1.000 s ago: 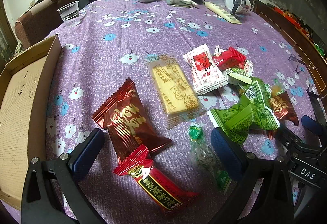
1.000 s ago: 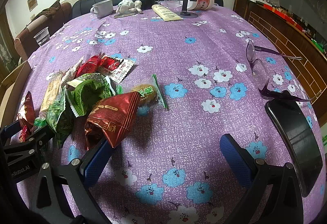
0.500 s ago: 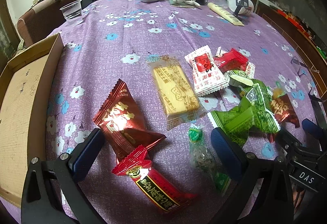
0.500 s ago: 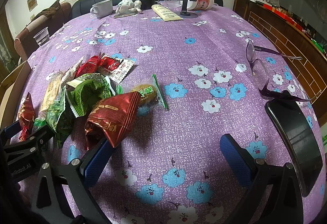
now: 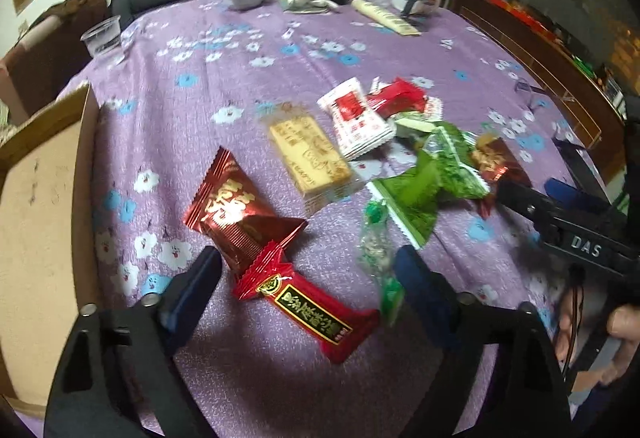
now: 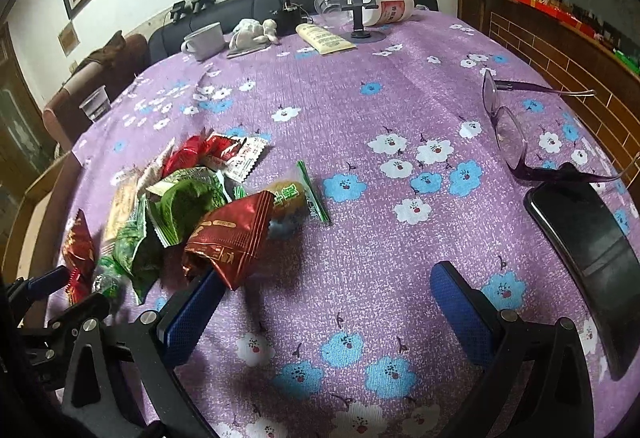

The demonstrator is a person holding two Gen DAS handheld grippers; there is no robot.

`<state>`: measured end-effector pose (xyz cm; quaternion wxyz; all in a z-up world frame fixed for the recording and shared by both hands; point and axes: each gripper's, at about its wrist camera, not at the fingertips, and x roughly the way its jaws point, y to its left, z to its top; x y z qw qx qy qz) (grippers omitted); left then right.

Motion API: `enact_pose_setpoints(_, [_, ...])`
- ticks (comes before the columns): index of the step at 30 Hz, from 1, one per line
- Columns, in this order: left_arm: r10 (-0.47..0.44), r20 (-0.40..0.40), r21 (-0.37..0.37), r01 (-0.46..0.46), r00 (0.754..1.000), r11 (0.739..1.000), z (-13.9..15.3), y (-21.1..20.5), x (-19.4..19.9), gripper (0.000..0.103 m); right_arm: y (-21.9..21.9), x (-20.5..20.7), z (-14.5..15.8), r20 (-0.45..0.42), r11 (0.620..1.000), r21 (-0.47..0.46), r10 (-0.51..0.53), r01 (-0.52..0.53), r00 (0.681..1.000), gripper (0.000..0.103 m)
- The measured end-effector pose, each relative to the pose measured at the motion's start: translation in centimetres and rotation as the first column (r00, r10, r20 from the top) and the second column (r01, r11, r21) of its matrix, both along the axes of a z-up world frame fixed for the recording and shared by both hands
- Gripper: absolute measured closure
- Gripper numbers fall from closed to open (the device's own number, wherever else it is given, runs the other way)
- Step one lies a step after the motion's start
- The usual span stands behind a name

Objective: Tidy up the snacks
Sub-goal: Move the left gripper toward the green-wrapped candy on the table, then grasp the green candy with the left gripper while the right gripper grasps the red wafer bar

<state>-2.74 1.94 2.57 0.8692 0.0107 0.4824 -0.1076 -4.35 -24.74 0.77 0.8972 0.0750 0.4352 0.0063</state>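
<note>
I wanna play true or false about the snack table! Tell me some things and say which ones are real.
1. Both grippers are open. True: the left gripper and right gripper hold nothing.
2. The eyeglasses lie beside the phone. True.
3. The tablecloth is plain green. False: it is purple with flowers.
4. The bright red snack bar sits inside the cardboard box. False: it lies on the cloth between the left gripper's fingers.
5. A mug stands at the table's far end. True.

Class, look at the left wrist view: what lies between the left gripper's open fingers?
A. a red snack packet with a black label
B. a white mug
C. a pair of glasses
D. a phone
A: the red snack packet lies on the tablecloth between the open left gripper fingers, not clamped.
</note>
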Motion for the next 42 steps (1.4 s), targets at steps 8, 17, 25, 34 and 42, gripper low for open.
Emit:
enact_pose_setpoints(8, [-0.066,0.03,0.102,0.063,0.997,0.993,-0.2,-1.8,0.3,0.045,-0.1,0.0,0.0,0.005,1.0,-0.001,0.01,-0.01,1.0,0.0])
enact_pose_setpoints(17, [-0.078,0.043,0.07,0.075,0.996,0.995,-0.7,-1.8,0.3,0.086,-0.2,0.0,0.0,0.006,1.0,0.005,0.01,-0.01,1.0,0.0])
enact_pose_setpoints(25, [-0.086,0.05,0.018,0.085,0.995,0.996,0.0,-1.3,0.1,0.087,-0.3,-0.3,0.1,0.026,1.0,0.013,0.014,-0.014,1.0,0.001])
enact_pose_setpoints(34, [-0.044,0.072,-0.028,0.046,0.996,0.999,1.7,1.1,-0.4,0.087,0.1,-1.3,1.1,0.056,0.995,0.052,0.081,-0.084,0.995,0.051])
enact_pose_setpoints(42, [0.0,0.102,-0.078,0.008,0.995,0.997,3.3,3.7,-1.6,0.086,0.8,-3.8,3.6,0.276,0.97,0.118,0.175,-0.214,0.945,0.054])
